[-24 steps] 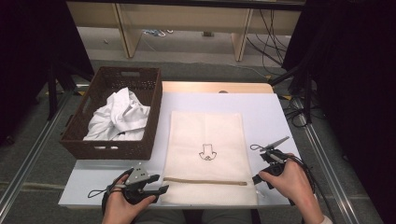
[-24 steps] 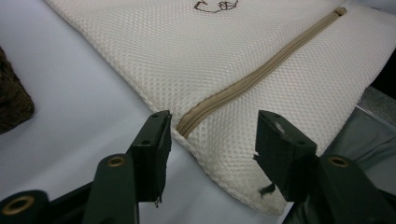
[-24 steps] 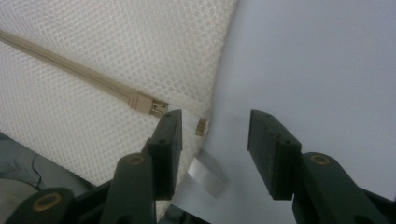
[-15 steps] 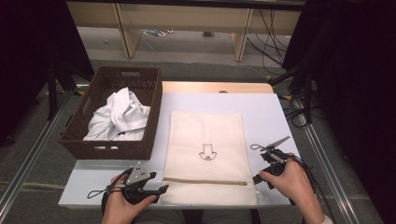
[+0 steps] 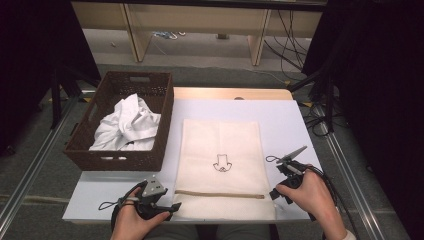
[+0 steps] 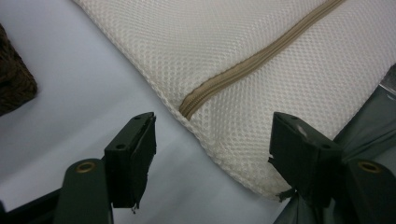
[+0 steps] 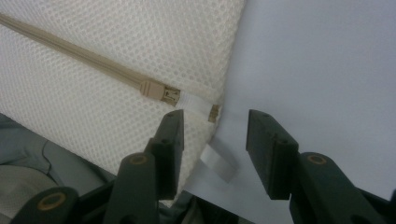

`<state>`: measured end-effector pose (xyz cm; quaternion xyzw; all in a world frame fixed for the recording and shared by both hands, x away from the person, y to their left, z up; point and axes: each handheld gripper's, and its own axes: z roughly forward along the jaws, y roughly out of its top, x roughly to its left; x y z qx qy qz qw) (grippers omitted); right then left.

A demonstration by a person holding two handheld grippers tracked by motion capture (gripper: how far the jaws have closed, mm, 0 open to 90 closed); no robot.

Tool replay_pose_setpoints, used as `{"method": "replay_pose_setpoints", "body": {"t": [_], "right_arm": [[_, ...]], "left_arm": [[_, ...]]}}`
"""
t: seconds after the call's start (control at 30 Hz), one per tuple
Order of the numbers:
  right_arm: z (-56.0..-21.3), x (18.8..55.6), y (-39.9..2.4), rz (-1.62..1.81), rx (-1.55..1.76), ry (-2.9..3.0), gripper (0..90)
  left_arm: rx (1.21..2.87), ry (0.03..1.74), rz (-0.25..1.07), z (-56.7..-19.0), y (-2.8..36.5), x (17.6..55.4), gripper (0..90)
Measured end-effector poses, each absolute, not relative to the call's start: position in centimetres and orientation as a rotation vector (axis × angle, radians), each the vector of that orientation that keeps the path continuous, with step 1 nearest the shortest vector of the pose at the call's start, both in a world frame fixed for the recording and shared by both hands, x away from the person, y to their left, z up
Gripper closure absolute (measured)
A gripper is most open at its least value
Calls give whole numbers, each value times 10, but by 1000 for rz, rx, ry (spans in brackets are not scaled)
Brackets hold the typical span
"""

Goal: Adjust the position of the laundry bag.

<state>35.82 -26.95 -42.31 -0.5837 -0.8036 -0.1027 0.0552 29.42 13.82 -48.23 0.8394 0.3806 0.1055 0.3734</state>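
A cream mesh bag (image 5: pixel 220 140) lies flat on the white table (image 5: pixel 290 120), with a tan zipper (image 5: pixel 220 194) running across its near end. My left gripper (image 5: pixel 171 206) sits at the bag's near left corner. Its jaws stand open on either side of that corner (image 6: pixel 233 154), just below the zipper's end (image 6: pixel 189 106). My right gripper (image 5: pixel 276 194) is at the bag's near right edge and is open too. Between its fingertips (image 7: pixel 170 140) lies a white fabric tab (image 7: pixel 219 163). The zipper slider (image 7: pixel 156 89) rests just beyond them.
A brown wicker basket (image 5: pixel 115 161) holding crumpled white cloth (image 5: pixel 127 125) stands at the table's left, close beside the bag. A small black drawing (image 5: pixel 222 163) marks the bag's middle. Cables and dark stands flank the table on the floor.
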Motion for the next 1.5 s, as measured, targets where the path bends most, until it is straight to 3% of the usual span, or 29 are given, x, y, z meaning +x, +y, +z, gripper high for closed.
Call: {"method": "replay_pose_setpoints", "body": {"t": [0.83,1.07,1.2,1.43,1.5], "right_arm": [[-442,366,-258,-181,-1767,-2360,643],[-447,364,-254,-144,-1789,-2356,682],[-449,366,-251,-90,-1782,-2354,771],[-447,365,-249,-54,-1787,-2386,849],[-446,366,-248,-60,-1795,-2372,850]], "left_arm": [[2198,987,227,-489,136,295,455],[2248,928,268,-489,129,292,569],[2251,932,265,-488,127,293,639],[2259,922,285,-487,122,295,849],[2262,924,284,-486,121,296,863]]}}
